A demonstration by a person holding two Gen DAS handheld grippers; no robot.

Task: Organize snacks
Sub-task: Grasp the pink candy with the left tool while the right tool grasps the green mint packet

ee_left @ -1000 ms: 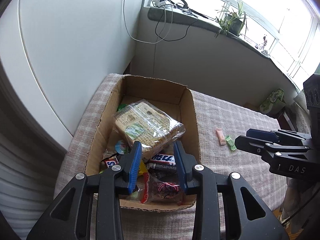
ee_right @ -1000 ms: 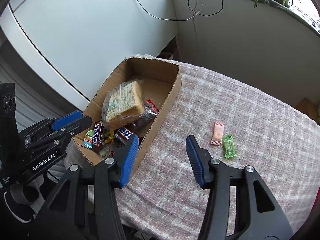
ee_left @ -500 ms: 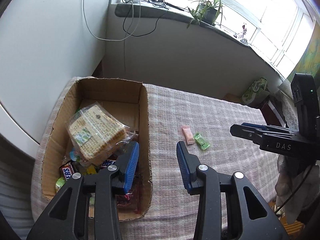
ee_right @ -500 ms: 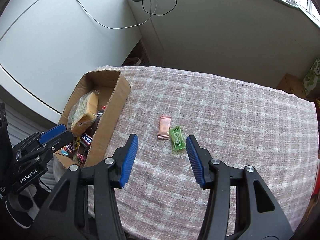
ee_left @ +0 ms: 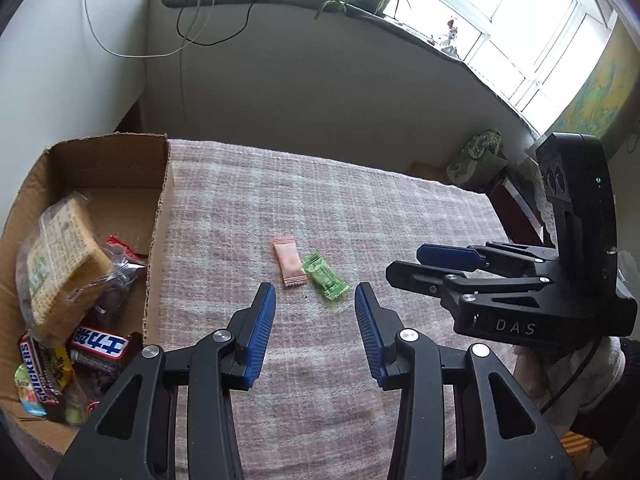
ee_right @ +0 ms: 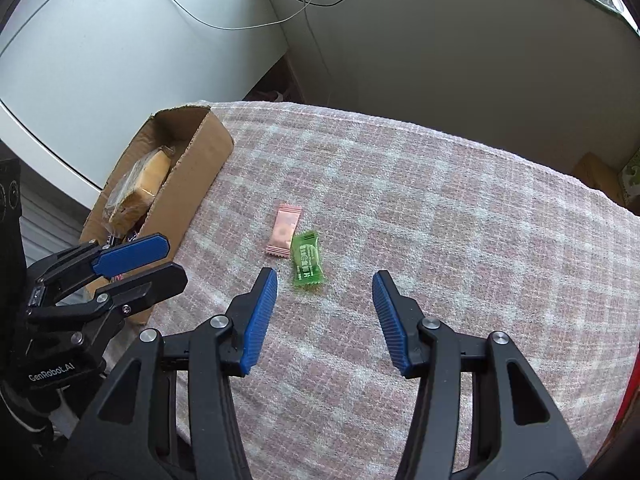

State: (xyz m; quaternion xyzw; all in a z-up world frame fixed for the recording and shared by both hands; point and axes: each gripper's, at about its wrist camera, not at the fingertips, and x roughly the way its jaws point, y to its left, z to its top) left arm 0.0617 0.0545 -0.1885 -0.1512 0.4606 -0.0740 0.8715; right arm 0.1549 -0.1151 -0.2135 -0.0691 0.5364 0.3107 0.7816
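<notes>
**windowsill_lurker:** Bright room, plants on the sill, and a checked cloth over the counter (ee_right: 440,200). Two loose candies lie on it side by side, touching at a corner: a pink candy (ee_right: 284,231) and a green candy (ee_right: 306,259). Everything else is already in the cardboard box (ee_right: 188,184), which sits off to the left of both claws.

**snackdrawer42:** How would those two handle, you reckon?

**windowsill_lurker:** My guess: featherlight, crinkly film wrappers, slippery, with a small firm lump inside. I'd pinch across the middle where the candy is, not the flat crimped ends, which would likely slide out. Lying flat on soft cloth, the tips probably need to press in a bit.

**snackdrawer42:** And the claws?

**windowsill_lurker:** The right claw (ee_right: 325,318) is spread fairly wide and holds nothing; the green candy lies just ahead of it, closer to its left finger. The left claw (ee_left: 315,330) has just been opening its jaws, nothing between them, touching nothing; both candies lie just ahead of its gap, pink toward its left finger. From the left wrist view the right claw (ee_left: 404,263) hangs off to the side, near the green one.
</notes>
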